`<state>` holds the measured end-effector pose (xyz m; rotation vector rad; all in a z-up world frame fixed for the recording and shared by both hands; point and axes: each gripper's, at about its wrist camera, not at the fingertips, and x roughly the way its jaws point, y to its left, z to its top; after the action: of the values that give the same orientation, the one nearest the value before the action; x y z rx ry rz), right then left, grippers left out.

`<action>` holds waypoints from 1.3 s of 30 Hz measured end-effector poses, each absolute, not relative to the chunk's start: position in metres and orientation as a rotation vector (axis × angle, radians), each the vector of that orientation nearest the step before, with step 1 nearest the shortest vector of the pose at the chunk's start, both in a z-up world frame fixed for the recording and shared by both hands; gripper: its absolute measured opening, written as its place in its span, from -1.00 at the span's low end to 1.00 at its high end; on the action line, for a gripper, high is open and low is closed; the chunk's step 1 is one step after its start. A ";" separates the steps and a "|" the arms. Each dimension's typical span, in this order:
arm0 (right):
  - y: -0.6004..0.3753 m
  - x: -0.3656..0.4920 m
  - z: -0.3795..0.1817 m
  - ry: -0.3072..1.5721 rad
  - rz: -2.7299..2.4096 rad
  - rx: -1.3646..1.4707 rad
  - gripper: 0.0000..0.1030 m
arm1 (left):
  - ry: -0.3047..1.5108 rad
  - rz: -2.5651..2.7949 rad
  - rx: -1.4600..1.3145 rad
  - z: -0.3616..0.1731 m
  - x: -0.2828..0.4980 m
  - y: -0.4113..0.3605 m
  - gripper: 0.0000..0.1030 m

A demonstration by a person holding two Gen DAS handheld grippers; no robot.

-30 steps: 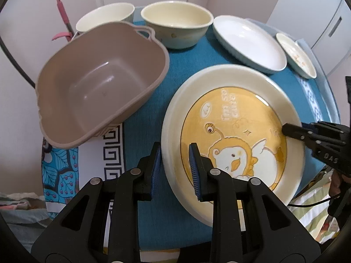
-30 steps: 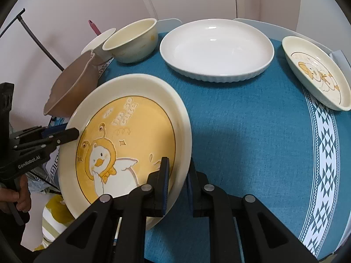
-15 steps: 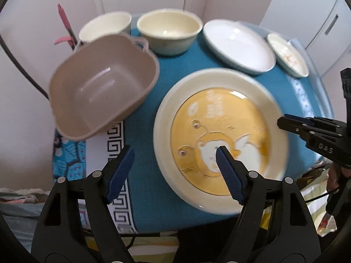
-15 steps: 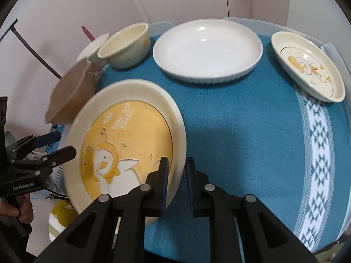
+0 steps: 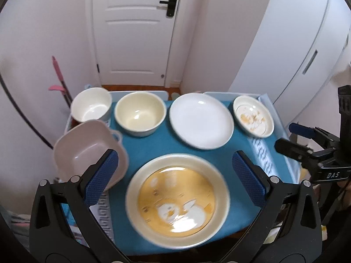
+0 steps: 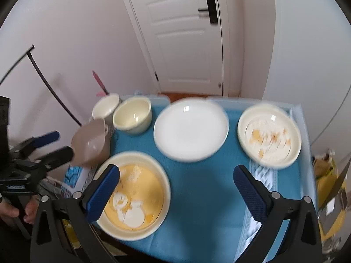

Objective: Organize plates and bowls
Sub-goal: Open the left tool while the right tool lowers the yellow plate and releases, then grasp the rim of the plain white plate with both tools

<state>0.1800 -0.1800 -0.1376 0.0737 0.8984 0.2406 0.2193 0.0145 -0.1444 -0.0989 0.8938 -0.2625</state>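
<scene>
Both tools released and drawn back from the yellow plate (image 5: 177,199), jaws now spread wide.
Next, the white plate (image 5: 200,120) beyond it is likely to be gripped for stacking.

"DAS" in white on right gripper (image 5: 291,139) body

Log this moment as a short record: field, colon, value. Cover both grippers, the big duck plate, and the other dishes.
left gripper: open, holds nothing
right gripper: open, holds nothing
large yellow duck plate: flat on blue tablecloth, near edge
white plate: far side, centre
small duck plate: far right
cream bowl: far side, left of white plate
white bowl: far left
beige tub: tilted at the left edge
</scene>
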 end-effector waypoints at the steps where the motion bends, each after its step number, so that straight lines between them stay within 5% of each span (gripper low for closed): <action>1: -0.183 0.183 -0.135 0.900 0.238 0.067 0.99 | 0.896 -0.260 -0.110 -0.144 0.223 0.012 0.99; 10: -0.230 0.256 -0.119 0.967 0.230 -0.092 1.00 | 0.968 -0.185 -0.242 -0.162 0.257 -0.014 0.99; 21: -0.248 0.378 -0.203 1.204 0.586 -0.183 0.96 | 1.147 -0.008 -0.397 -0.234 0.316 -0.039 0.98; 27: -0.235 0.411 -0.258 1.346 0.724 -0.209 0.28 | 1.265 0.049 -0.432 -0.275 0.340 -0.047 0.57; 35: -0.225 0.421 -0.290 1.413 0.817 -0.224 -0.32 | 1.324 0.067 -0.386 -0.300 0.352 -0.058 0.17; 39: -0.223 0.420 -0.295 1.422 0.846 -0.230 -0.45 | 1.341 0.075 -0.395 -0.308 0.352 -0.060 -0.14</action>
<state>0.4203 -0.2231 -0.2951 -0.2303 1.4218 0.8463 0.3523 -0.0604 -0.3082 -0.3947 1.3410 0.0750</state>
